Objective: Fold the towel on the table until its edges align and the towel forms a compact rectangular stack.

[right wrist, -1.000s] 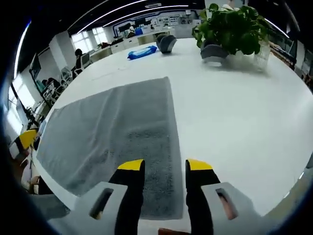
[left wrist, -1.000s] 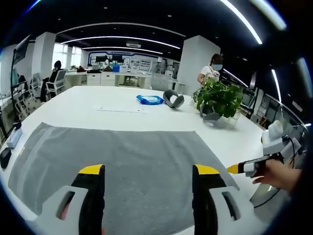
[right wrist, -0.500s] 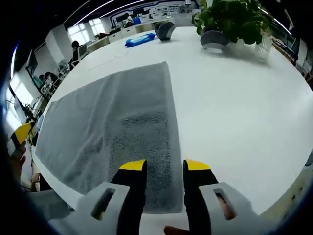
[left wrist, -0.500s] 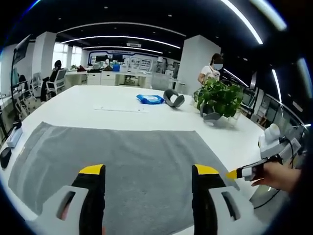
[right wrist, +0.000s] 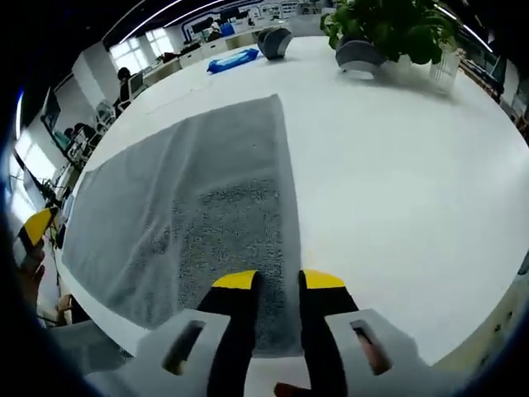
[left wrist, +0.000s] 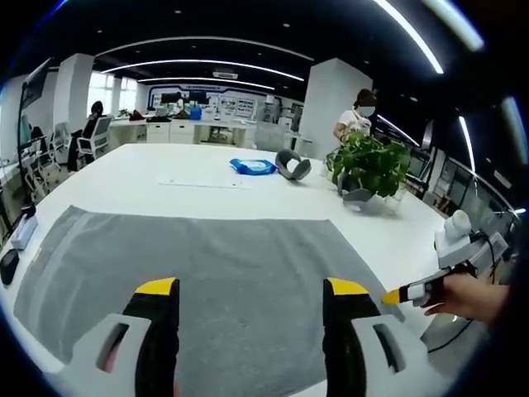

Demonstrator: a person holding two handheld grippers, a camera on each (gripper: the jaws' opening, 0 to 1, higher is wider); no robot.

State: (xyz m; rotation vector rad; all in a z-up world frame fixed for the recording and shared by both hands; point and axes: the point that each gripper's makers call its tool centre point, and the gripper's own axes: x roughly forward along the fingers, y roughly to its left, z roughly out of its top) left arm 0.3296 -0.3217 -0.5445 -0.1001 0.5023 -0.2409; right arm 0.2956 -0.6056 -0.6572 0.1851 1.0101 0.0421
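A grey towel lies spread flat on the white table. My left gripper hovers open over the towel's near edge, with wide space between its yellow-tipped jaws. My right gripper is low over the towel's near right corner; its jaws stand narrowly apart with the towel's right edge between them. In the left gripper view the right gripper shows at that same corner, held by a hand. A yellow tip of the left gripper shows at the far left of the right gripper view.
A potted plant stands on the table at the back right, with a blue packet and a grey curved object behind the towel. A person stands beyond the plant. The table's bare right part is wide.
My right gripper's jaws have drawn closer together and dropped nearer the towel's right corner. The left gripper has stayed open and nearly still.
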